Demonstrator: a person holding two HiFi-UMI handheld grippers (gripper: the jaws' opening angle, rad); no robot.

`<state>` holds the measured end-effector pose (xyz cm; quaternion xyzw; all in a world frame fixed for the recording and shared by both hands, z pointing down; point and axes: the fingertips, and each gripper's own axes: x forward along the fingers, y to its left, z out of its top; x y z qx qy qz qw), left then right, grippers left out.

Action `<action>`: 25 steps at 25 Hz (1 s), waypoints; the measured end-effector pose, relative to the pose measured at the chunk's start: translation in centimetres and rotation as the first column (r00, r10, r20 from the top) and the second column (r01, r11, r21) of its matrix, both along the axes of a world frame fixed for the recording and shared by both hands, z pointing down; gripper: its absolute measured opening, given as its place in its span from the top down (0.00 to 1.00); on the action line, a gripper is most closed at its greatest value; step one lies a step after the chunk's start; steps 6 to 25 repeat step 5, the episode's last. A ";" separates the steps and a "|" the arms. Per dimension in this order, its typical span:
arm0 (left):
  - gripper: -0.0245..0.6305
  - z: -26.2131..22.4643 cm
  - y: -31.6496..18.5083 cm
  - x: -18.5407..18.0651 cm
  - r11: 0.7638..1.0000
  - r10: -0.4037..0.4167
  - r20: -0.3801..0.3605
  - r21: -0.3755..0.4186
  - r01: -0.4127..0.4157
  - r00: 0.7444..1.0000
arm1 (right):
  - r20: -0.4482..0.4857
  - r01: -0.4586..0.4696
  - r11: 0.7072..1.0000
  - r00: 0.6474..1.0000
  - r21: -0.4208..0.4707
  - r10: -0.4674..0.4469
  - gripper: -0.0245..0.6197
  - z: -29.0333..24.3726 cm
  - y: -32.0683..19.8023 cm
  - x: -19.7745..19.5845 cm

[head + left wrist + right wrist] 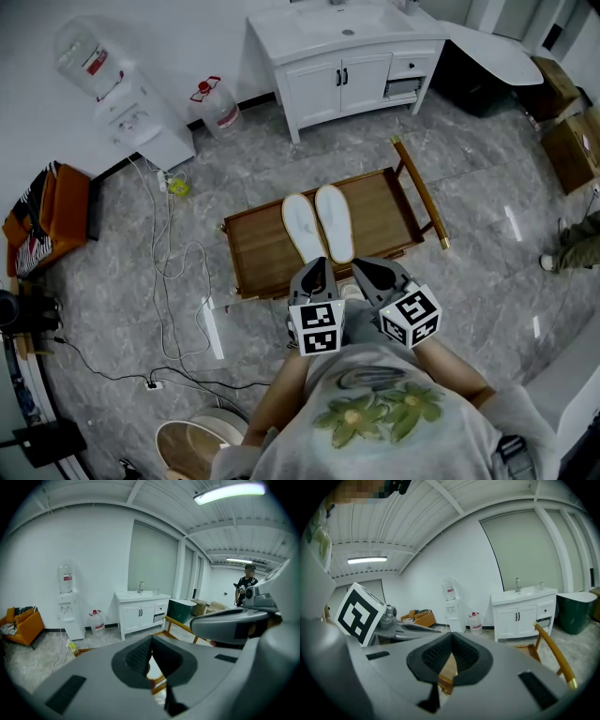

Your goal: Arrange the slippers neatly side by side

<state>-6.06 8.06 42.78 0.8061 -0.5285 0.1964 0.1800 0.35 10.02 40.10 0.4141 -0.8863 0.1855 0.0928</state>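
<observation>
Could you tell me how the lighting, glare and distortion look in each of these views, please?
Head view: even light, sharp, with glare streaks on the floor. Left gripper view: strong fisheye bending, dark corners, a ceiling lamp blown out. Right gripper view: same fisheye, a dimmer tube lamp, a blurred patch top left.

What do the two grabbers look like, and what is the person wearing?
The left gripper and the right gripper are both smooth grey shells that narrow toward the front, with black ribbed pads inside. Each carries a cube covered in black-and-white square markers. The person wears a grey T-shirt with a green flower print.
</observation>
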 end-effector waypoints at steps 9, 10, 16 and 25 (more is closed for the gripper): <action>0.94 0.0 -0.1 -0.1 1.000 -0.003 -0.004 -0.007 0.003 1.000 | 0.001 0.000 1.000 1.000 -0.003 0.000 0.95 -0.1 -0.1 0.0; 0.94 0.0 -0.1 -0.1 1.000 -0.003 -0.004 -0.007 0.003 1.000 | 0.001 0.000 1.000 1.000 -0.003 0.000 0.95 -0.1 -0.1 0.0; 0.94 0.0 -0.1 -0.1 1.000 -0.003 -0.004 -0.007 0.003 1.000 | 0.001 0.000 1.000 1.000 -0.003 0.000 0.95 -0.1 -0.1 0.0; 0.94 0.0 -0.1 -0.1 1.000 -0.003 -0.004 -0.007 0.003 1.000 | 0.001 0.000 1.000 1.000 -0.003 0.000 0.95 -0.1 -0.1 0.0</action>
